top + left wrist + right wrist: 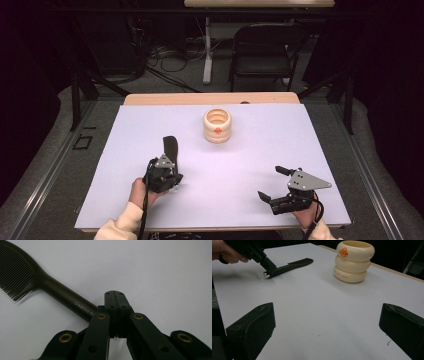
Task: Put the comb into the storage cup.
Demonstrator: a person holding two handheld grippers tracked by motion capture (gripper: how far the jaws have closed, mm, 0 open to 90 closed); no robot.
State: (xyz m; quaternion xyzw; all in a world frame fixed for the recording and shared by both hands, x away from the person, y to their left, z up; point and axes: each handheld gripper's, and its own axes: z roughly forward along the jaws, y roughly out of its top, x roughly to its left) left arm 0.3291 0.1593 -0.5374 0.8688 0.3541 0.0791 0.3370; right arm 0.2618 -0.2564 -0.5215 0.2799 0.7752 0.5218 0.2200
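A black comb [170,145] lies flat on the white table cover, teeth end away from me. Its handle [62,296] runs past the left side of my left gripper [114,296], whose jaws are pressed together with nothing between them. In the right gripper view that left gripper [267,265] points down with its tip at the comb [292,266], close to the handle's end. A cream ribbed cup [217,125] with an orange mark stands upright at the middle back. My right gripper [269,182] rests near the front right, jaws wide open and empty, with the cup [353,261] far ahead of it.
The white cover [280,140] spans the wooden table, whose far edge [210,98] shows behind the cup. A black folding chair [265,47] and floor cables stand beyond the table. Dark frame rails run along both sides.
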